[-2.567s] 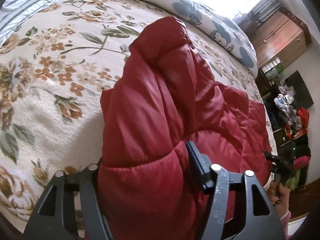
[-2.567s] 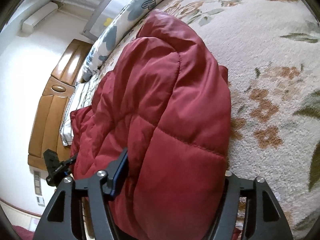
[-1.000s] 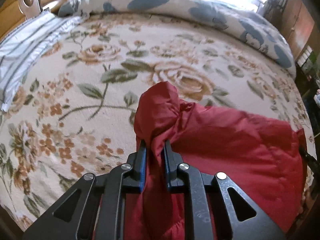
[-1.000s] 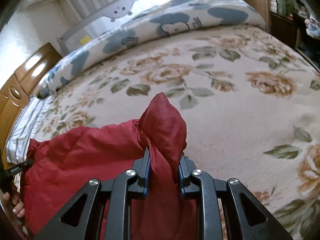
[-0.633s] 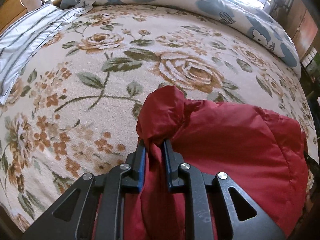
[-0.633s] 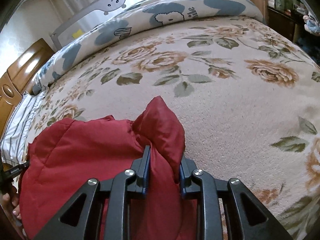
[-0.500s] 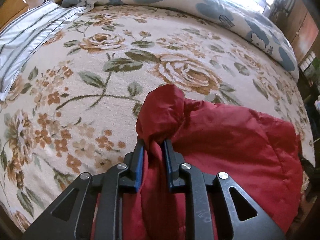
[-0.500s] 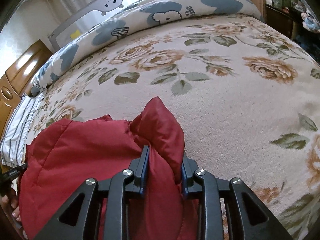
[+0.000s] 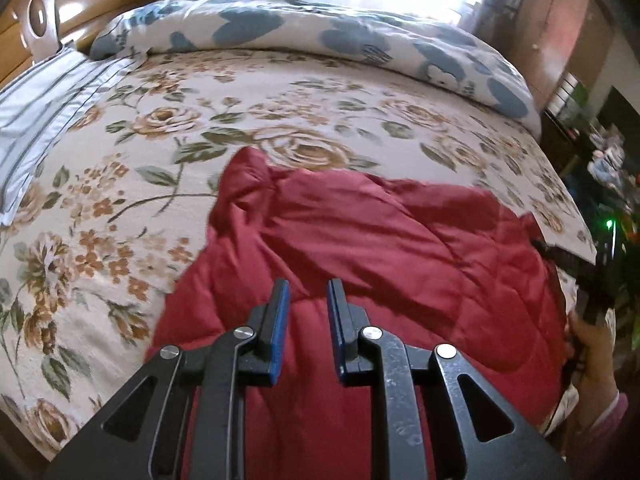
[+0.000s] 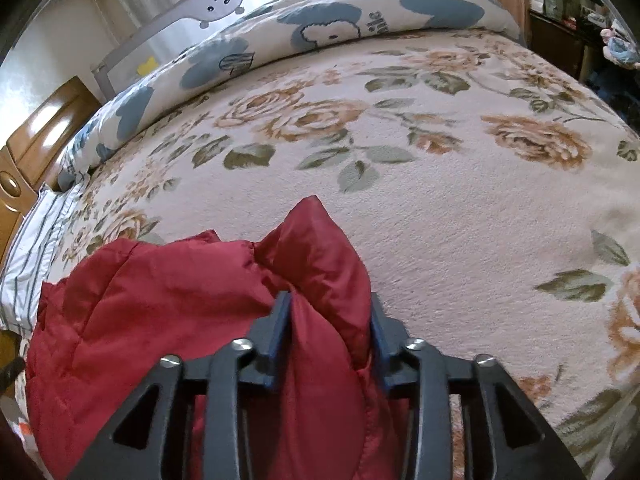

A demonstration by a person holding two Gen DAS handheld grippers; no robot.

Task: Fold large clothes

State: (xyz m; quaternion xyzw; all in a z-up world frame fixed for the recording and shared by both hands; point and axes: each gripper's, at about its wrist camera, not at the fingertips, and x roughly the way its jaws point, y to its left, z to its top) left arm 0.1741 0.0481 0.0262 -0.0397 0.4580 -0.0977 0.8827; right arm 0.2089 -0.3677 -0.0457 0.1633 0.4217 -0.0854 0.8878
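A red quilted puffer jacket (image 9: 400, 248) lies folded on the floral bedspread (image 9: 120, 152). In the left wrist view my left gripper (image 9: 307, 292) hovers just above it, jaws apart and empty; the corner it held lies free ahead. In the right wrist view the jacket (image 10: 140, 300) bunches up between the jaws of my right gripper (image 10: 327, 300), which are a little apart with a fold of fabric still between them. The right gripper and hand also show at the left view's right edge (image 9: 592, 284).
A rolled blue-and-white duvet (image 9: 320, 44) lies along the far side of the bed. A striped pillow (image 9: 44, 100) and wooden headboard (image 9: 36, 20) are at the left. A wooden cabinet (image 9: 560, 32) and cluttered shelves stand beyond the bed's right edge.
My left gripper has opened, let go of the jacket corner and pulled back; the corner has dropped onto the bed. My right jaws have widened a little around their fold.
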